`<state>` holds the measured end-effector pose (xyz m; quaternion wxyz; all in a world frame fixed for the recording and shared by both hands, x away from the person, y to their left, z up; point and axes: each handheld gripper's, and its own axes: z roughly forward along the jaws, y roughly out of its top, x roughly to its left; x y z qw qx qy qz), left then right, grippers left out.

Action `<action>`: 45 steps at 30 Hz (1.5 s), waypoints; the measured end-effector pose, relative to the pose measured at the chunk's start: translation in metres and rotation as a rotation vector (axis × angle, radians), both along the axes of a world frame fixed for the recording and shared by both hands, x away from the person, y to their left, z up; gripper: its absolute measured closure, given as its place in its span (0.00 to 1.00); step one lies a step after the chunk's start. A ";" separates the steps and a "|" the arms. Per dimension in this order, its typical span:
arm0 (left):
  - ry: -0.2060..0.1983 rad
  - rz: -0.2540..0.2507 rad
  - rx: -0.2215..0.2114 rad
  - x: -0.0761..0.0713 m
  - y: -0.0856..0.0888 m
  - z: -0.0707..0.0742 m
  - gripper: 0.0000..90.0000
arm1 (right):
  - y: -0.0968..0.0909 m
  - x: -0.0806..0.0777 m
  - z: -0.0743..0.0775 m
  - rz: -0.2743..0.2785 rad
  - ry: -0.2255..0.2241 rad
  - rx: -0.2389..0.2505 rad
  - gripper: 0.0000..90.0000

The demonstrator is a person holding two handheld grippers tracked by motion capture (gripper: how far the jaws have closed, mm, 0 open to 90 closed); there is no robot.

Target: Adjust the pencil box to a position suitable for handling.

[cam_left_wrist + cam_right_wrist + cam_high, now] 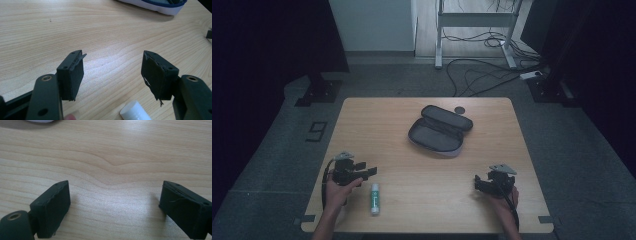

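Risk is growing that the released left claw (371, 172), hovering just beside the white-and-green cylindrical glue stick (374, 198), nudges it rolling across the wooden table (422, 170).

Dim room: grey floor (272, 165), cables (482, 75), perhaps a desk frame (474, 20).

table (412, 170): wood | floor cables (472, 75) | desk frame (474, 20)

A white glue stick (375, 198) with green label lies flat near the table's front edge.
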<state>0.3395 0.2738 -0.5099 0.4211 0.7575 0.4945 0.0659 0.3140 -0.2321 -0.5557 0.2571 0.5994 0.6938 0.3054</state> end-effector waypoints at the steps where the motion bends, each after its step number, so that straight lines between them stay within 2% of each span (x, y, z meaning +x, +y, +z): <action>1: 0.000 0.000 0.000 0.000 0.000 0.000 0.38 | 0.000 0.000 0.000 0.000 0.000 0.000 0.10; 37: -0.002 -0.004 0.008 -0.001 -0.002 0.000 0.38 | 0.000 0.000 0.000 0.000 0.001 0.000 0.10; 45: -0.002 -0.007 0.012 -0.001 -0.006 -0.001 0.39 | -0.001 0.001 0.000 0.028 -0.004 0.001 0.13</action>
